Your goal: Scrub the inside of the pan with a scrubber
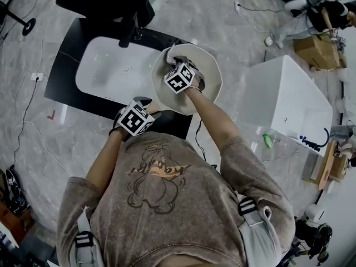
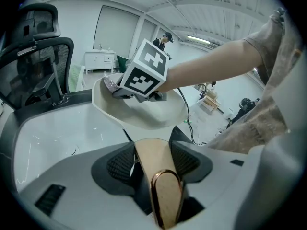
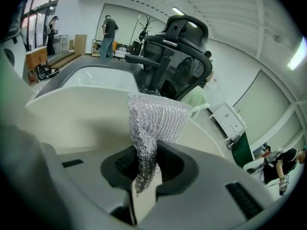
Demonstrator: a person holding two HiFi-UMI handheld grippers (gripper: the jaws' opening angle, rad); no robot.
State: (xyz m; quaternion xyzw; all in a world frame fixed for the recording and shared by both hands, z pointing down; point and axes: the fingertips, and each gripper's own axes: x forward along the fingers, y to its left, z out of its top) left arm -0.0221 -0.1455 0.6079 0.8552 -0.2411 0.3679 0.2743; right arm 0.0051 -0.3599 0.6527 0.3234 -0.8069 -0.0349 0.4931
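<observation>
A cream pan is tilted over the right end of a white sink. My left gripper is shut on the pan handle, a beige bar with a gold rim that runs between the jaws up to the pan's bowl. My right gripper reaches into the bowl, shut on a silver mesh scrubber. The scrubber's free end lies against the pan's inner wall. In the left gripper view the right gripper's marker cube sits inside the pan.
The sink is set in a black counter. A black office chair stands behind it. A white cabinet is to the right, and cables run over the marble floor. People stand far off in the room.
</observation>
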